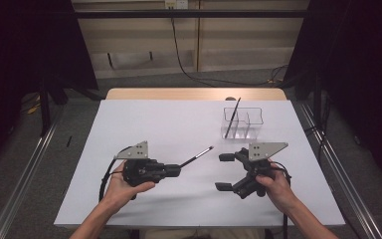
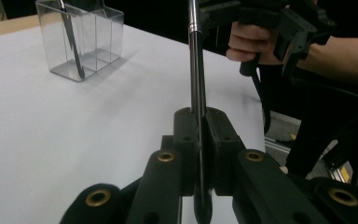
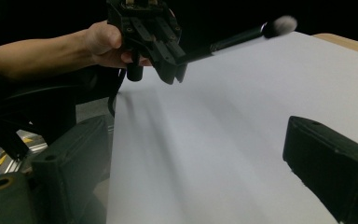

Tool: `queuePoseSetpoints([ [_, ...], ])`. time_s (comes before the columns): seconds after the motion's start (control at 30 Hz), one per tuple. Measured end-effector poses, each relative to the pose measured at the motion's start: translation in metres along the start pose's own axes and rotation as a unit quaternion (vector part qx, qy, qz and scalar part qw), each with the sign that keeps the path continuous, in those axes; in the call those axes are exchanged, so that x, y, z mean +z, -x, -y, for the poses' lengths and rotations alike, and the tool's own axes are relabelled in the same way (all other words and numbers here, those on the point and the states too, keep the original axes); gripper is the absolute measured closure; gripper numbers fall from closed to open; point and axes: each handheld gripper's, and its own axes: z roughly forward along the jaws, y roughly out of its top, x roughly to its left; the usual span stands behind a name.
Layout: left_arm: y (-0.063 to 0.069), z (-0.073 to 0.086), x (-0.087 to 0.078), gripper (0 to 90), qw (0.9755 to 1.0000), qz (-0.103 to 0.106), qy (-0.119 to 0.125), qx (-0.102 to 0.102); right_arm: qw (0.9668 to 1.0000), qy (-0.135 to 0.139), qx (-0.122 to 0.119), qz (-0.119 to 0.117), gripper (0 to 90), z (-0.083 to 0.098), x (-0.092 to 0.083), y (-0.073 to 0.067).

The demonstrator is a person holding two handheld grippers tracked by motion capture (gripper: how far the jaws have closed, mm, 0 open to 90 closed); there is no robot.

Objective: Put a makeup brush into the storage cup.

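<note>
Above the table, left tongs (image 1: 178, 171) clamp a slim black white-tipped brush (image 1: 197, 157); right tongs (image 1: 224, 172) gape.

A clear divided holder (image 1: 242, 122) stands on the white table (image 1: 144, 124), one dark brush (image 1: 232, 117) leaning inside

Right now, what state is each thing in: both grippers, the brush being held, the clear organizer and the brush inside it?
left gripper: shut on the makeup brush, above the table.
makeup brush: clamped by its handle, bristles pointing toward the organizer.
right gripper: open, nothing between its jaws.
clear organizer: upright on the white table, far right.
second brush: leaning in the organizer's left compartment.
</note>
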Motion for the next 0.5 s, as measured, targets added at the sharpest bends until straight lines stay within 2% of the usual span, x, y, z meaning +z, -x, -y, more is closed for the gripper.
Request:
queuePoseSetpoints([
  [0.07,0.001,0.000,0.000,84.0,1.0000,-0.002,0.007,0.004,0.9998,0.011,0.007,-0.011,6.8,-0.001,0.000,0.000],
  [0.13,0.001,0.000,0.000,84.1,0.9998,0.000,0.016,0.006,0.9999,0.010,-0.002,-0.002,7.6,-0.002,0.002,-0.002],
  [0.3,0.003,-0.001,0.001,84.0,0.9994,0.002,0.030,0.014,0.9999,0.010,-0.006,-0.003,9.6,-0.006,0.006,-0.006],
  [0.33,0.004,-0.001,0.001,84.1,0.9991,-0.003,0.039,0.014,0.9999,0.012,-0.006,-0.001,9.5,-0.007,0.006,-0.006],
  [0.4,0.004,-0.003,0.000,84.1,0.9988,0.002,0.046,0.017,0.9998,0.018,0.004,0.002,8.7,-0.009,0.008,-0.006],
  [0.43,0.005,-0.003,0.000,84.1,0.9985,-0.005,0.051,0.019,0.9998,0.020,0.008,0.002,10.2,-0.010,0.008,-0.006],
  [0.5,0.005,-0.004,-0.001,84.1,0.9984,-0.003,0.054,0.017,0.9996,0.022,0.009,0.011,12.5,-0.012,0.010,-0.005],
])
